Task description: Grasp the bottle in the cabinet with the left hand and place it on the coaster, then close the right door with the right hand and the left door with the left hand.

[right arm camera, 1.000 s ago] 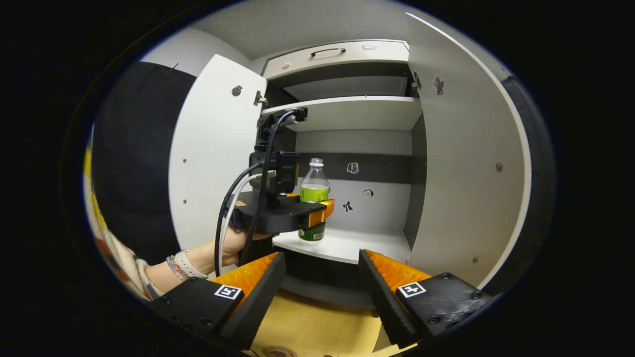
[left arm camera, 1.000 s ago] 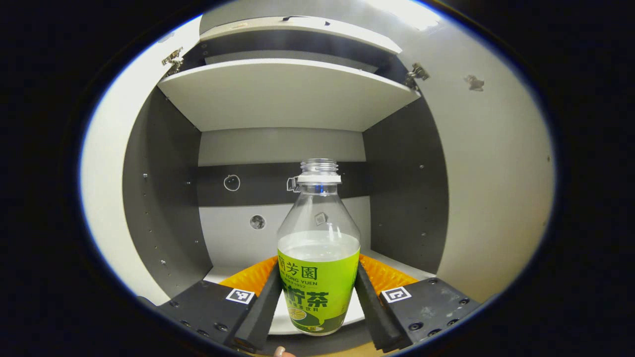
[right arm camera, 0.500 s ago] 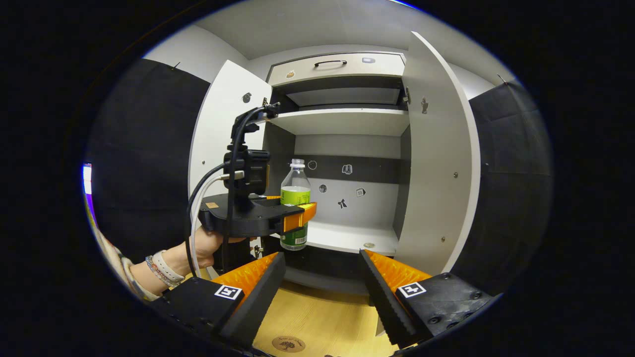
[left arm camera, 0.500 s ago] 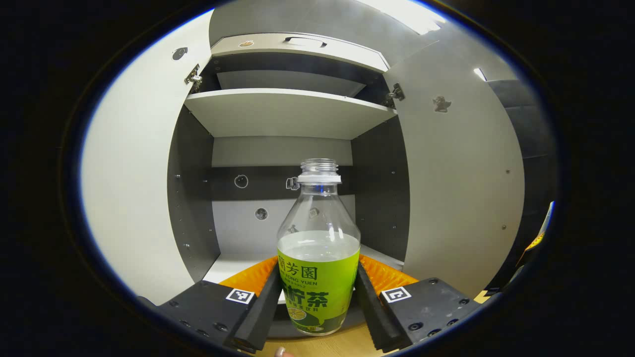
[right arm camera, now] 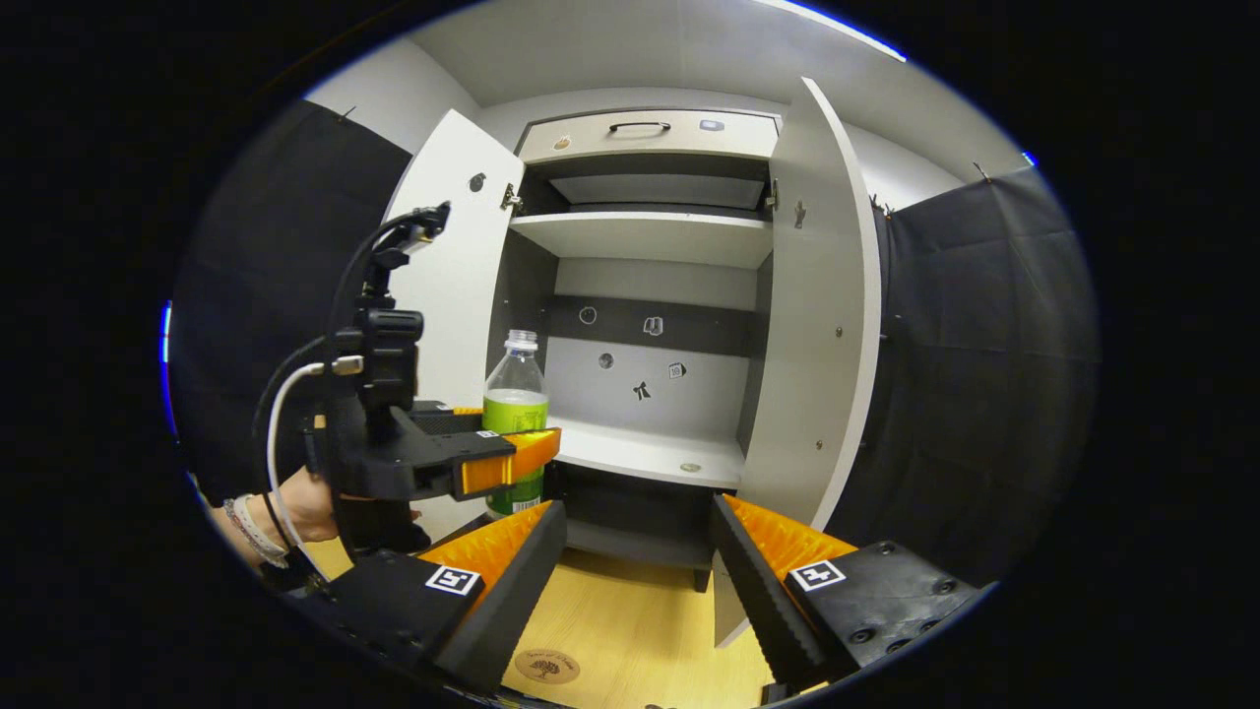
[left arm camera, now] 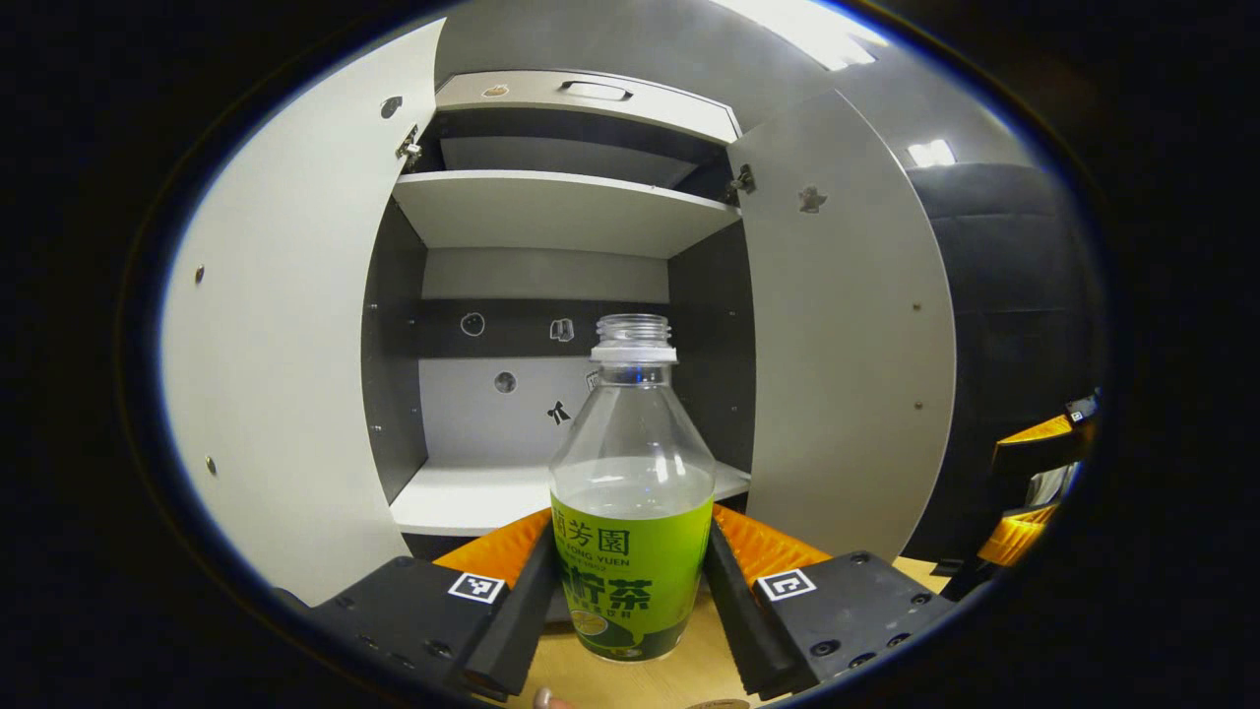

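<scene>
Bottle, left gripper view: the bottle stands upright between the two fingers of the left gripper, which press on its green label from both sides; it is held in the air in front of the cabinet, over the wooden table.
Bottle contents: clear liquid reaches to just above the label; the neck has no cap.
Cabinet, left gripper view: the cabinet is behind the bottle, with the left door and the right door both swung open; the lower shelf is bare and small stickers dot the back wall.
Right gripper, left gripper view: part of it shows at the far right edge, beside the right door; its state cannot be told from here.

Left gripper, right gripper view: a hand holds the left gripper at the left, clamped on the bottle, outside the cabinet near the left door.
Right gripper, right gripper view: the right gripper has its fingers wide apart with nothing between them, aimed at the open cabinet.
Coaster: a round coaster lies on the wooden table between the right gripper's fingers, low in the view, well apart from the bottle.
Right door, right gripper view: the right door stands open, edge toward the camera.
</scene>
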### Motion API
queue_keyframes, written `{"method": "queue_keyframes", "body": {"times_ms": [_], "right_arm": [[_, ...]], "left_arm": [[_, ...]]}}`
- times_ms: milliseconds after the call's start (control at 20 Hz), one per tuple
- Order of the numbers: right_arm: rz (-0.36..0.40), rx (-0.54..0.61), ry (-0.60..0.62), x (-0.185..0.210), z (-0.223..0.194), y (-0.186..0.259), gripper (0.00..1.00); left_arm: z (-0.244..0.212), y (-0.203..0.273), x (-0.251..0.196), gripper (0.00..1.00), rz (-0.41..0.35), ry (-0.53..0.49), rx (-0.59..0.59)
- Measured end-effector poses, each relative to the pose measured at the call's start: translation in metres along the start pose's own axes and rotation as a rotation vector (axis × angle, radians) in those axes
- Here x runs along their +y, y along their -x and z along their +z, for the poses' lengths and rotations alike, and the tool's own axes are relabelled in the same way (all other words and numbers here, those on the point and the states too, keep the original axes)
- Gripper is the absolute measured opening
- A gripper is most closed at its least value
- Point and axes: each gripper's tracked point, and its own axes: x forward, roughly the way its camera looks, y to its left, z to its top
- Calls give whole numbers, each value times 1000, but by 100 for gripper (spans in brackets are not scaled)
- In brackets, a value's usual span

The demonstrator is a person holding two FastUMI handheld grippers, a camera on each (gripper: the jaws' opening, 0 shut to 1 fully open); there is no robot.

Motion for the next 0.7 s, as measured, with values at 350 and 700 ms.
{"method": "queue_keyframes", "body": {"times_ms": [350, 700], "right_arm": [[-11, 7, 12, -4, -2, 4, 98], [86, -10, 48, -30, -11, -22, 98]], "left_arm": [[-39, 33, -20, 78, -28, 35, 44], [-95, 48, -39, 79, 60, 39, 48]]}}
